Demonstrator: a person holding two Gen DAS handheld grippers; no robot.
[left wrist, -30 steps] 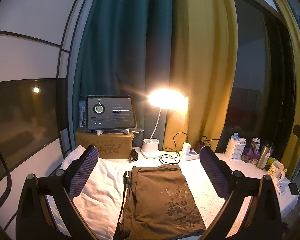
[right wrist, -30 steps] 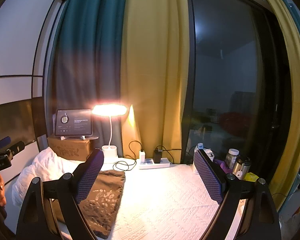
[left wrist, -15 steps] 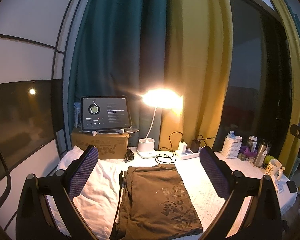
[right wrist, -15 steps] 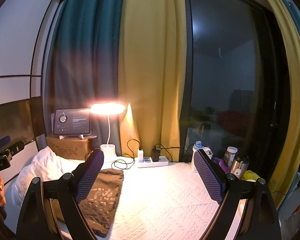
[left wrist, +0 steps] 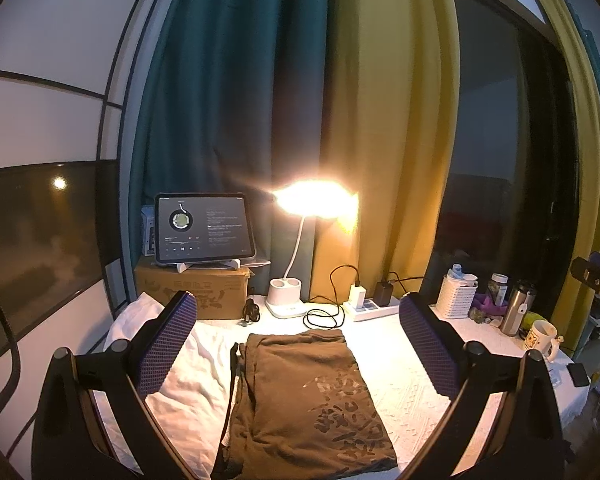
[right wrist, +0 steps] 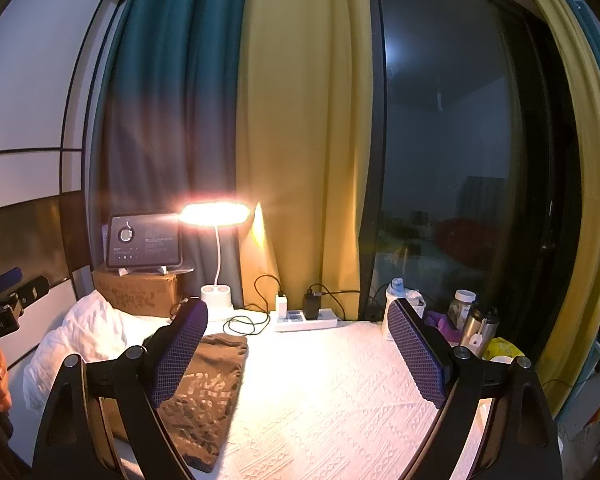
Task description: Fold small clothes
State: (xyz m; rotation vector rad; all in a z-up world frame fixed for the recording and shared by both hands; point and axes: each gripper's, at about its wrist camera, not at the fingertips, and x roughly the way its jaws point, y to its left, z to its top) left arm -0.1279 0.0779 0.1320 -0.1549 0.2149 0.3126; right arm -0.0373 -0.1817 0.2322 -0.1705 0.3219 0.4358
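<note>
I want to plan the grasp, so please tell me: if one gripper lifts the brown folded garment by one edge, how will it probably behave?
The brown folded garment is soft cloth with wrinkles, so it would likely droop and not stay flat. Its layers lie loosely stacked, so lifting one edge may open the fold. It probably is light, and the textured white table cover may let it drag rather than slide cleanly.

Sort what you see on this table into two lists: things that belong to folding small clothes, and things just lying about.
Belongs to the job: brown printed garment, white cloth, left gripper, right gripper, both open.

Lying about: tablet, cardboard box, desk lamp, power strip, mug, steel flask.
</note>
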